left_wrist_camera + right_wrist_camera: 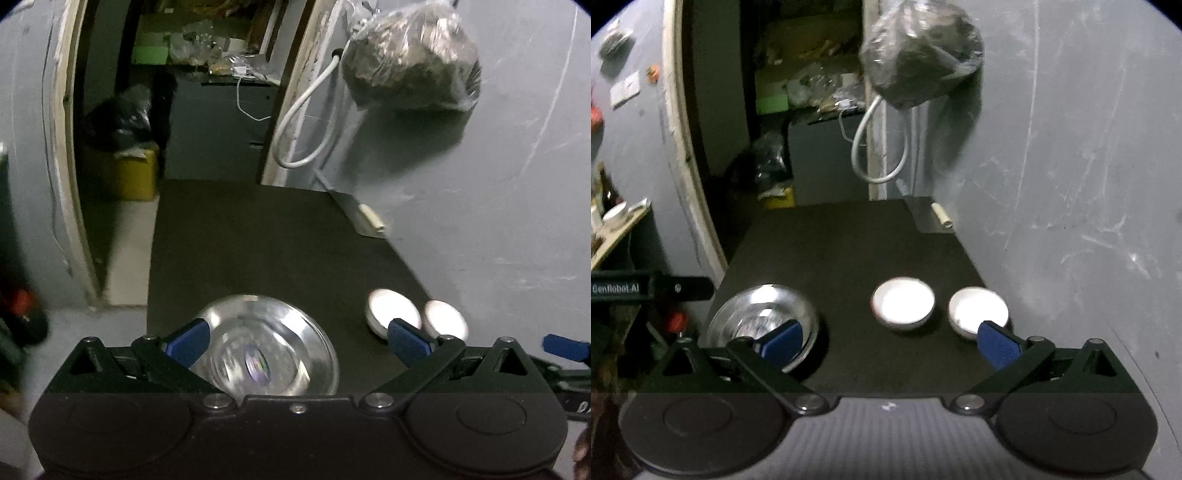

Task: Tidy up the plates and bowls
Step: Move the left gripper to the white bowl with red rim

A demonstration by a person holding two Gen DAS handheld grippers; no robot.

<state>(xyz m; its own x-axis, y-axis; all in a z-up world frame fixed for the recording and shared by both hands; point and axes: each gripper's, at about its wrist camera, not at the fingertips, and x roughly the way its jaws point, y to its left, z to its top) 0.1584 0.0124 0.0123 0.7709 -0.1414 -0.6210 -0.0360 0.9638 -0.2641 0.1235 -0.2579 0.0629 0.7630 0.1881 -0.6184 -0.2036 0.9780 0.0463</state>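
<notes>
A stack of shiny steel plates (266,347) (761,317) lies near the front left of a black table (258,251) (849,240). Two small white-lined bowls stand side by side to its right: one (391,308) (903,301) nearer the plates, the other (445,317) (977,308) by the wall. My left gripper (299,345) hangs open above the plates, its blue pads wide apart and empty. My right gripper (890,345) is open too, above the table's front edge, with nothing between its pads. Its blue fingertip (565,349) shows at the right edge of the left wrist view.
A grey wall (1071,184) runs along the table's right side, with a filled plastic bag (410,59) (919,51) and a looped white cable (299,122) hanging on it. A doorway (122,110) opens behind, with a yellow bin and clutter. A shelf stands at far left.
</notes>
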